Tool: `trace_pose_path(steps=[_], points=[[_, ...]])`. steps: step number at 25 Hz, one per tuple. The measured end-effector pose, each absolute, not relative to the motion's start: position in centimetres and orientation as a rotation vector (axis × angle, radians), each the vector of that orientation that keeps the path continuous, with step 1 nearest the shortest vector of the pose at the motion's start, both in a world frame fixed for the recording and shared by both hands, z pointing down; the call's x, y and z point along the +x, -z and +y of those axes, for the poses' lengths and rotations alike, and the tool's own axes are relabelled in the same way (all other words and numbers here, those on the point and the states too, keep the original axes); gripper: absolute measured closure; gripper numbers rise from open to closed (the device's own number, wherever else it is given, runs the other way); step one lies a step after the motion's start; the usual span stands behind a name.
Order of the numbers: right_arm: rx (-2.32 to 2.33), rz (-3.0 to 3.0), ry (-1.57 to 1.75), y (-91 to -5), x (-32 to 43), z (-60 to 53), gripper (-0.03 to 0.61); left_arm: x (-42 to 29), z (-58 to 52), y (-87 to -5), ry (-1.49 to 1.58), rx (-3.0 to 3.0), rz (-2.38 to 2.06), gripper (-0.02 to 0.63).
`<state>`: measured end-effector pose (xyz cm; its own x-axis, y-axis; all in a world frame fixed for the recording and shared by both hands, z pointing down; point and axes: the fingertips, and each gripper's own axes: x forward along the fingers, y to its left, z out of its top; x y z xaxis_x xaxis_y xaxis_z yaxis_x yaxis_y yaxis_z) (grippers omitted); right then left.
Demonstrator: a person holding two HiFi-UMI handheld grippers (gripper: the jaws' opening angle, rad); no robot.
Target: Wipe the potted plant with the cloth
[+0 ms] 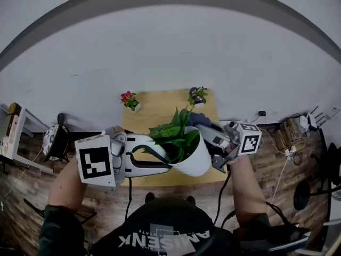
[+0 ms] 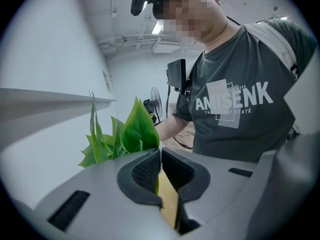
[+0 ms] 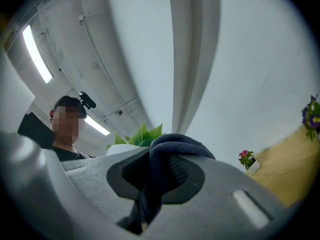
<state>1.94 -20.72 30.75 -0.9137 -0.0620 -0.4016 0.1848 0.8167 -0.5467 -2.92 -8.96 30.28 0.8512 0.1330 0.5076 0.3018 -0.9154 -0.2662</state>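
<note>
Left gripper closed on plant leaf, person behind

Left tool, right tool grey, black-padded; dark T-shirt, white print; black cables.

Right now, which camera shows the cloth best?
The right gripper view. The dark blue cloth fills its centre, folded and pinched in the right tool. The head view shows only a dark bit of it behind the plant; the left gripper view shows none of it.
</note>
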Motion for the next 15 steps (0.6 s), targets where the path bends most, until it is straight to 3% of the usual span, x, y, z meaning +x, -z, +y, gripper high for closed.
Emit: trace_pose_path(steps=[15], points=[[0.017, 2.568, 0.944, -35.2, 4.1, -19.0, 0.534, -3.3, -10.0, -31.4, 0.734, -2.717, -0.321, 0.6]])
